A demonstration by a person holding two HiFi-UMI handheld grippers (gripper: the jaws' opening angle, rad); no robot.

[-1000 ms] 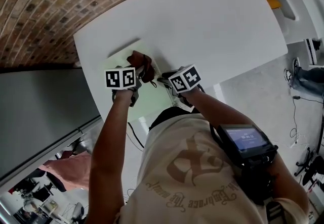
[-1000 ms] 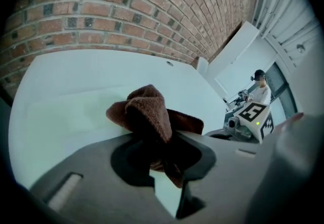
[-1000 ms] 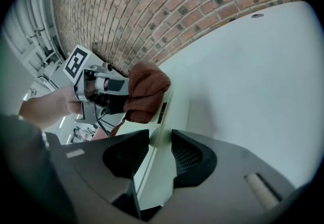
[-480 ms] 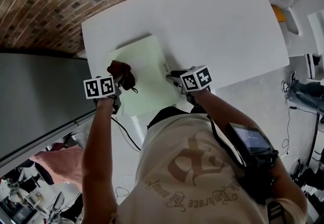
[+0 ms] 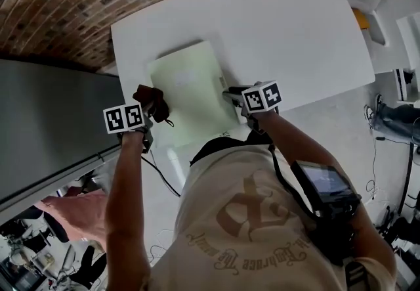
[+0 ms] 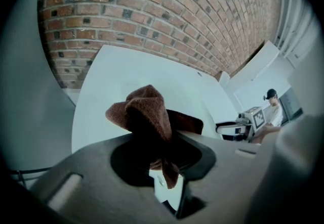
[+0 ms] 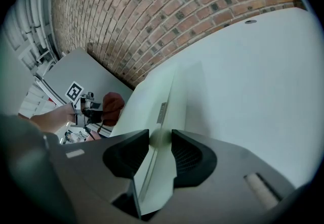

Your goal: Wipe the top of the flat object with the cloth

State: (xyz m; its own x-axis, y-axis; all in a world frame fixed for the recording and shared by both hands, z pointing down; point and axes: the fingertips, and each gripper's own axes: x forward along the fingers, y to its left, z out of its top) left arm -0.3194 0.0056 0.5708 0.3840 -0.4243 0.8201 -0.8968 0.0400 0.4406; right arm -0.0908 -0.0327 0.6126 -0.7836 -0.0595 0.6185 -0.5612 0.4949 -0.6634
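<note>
Two claws are busy: the left claw (image 6: 163, 161) is clamped on the brown cloth (image 6: 147, 112), held at the left edge of the pale-green flat object (image 5: 189, 86) on the white tabletop (image 5: 295, 33). The right claw (image 7: 161, 139) pinches that object's right edge.

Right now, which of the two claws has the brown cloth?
The left claw pinches the brown cloth; the right claw instead clamps the edge of the pale green panel.
</note>
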